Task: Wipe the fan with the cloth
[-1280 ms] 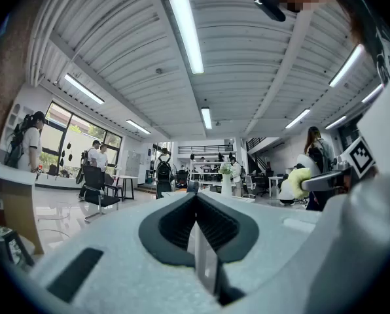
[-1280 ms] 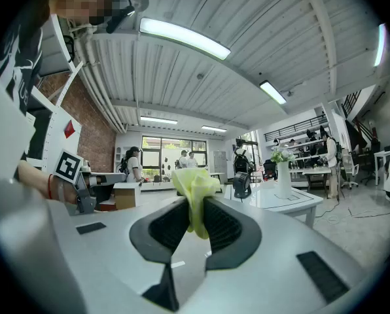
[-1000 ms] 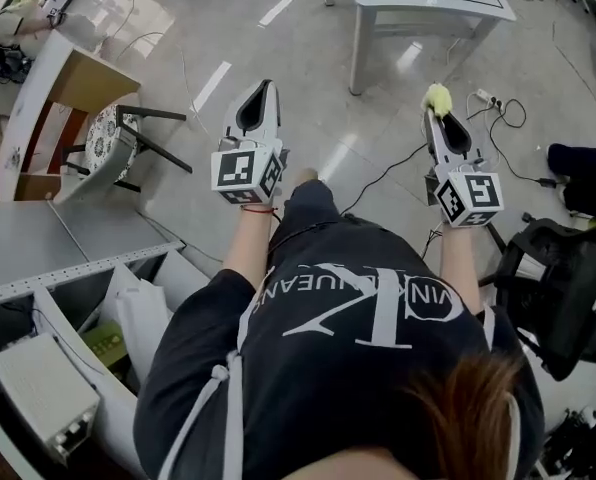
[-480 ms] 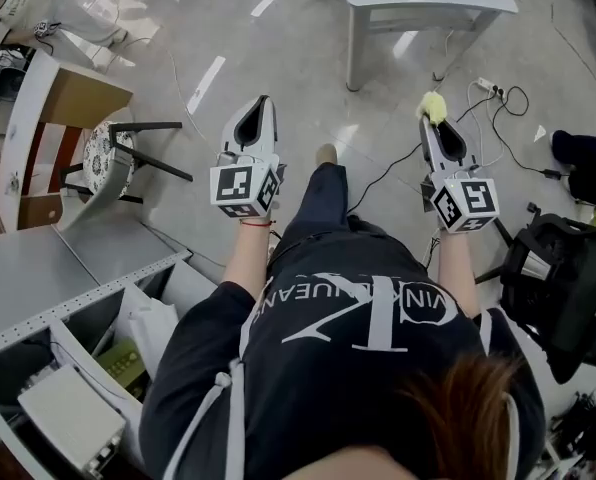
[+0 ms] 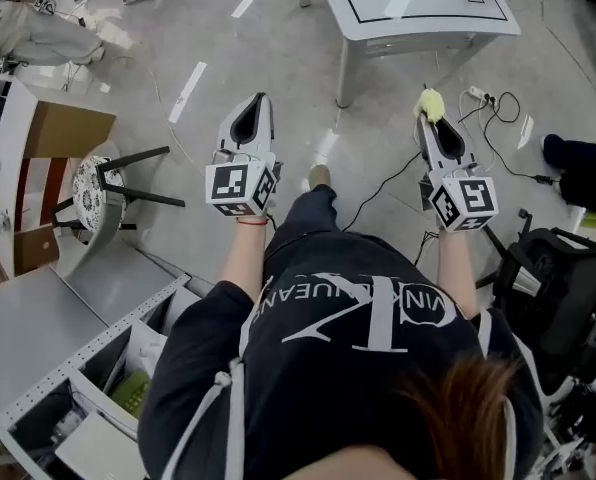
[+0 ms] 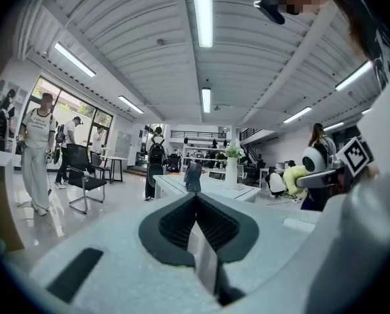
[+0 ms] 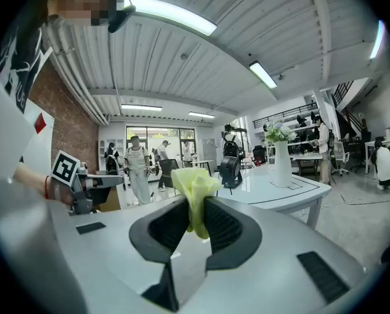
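Well short of the desk point(image 7: 283, 187), the right gripper point(image 7: 195, 209) pinches a yellow cloth point(image 7: 194, 180) and the left gripper point(image 6: 196, 199) is closed on nothing, while the fan point(image 7: 231, 167) stands near the desk's left edge, well apart from both. To wipe well, I judge, lead with the cloth's loose tuft, press lightly, and steer clear of the vase point(image 7: 281, 165) farther along.

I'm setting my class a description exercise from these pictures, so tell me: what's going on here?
A person holds a gripper in each hand. The right gripper is shut on a yellow cloth; the left gripper is shut and empty. Ahead stands a white table with a small black fan and a vase of flowers. Neither gripper is at the fan, so no wiping has begun.
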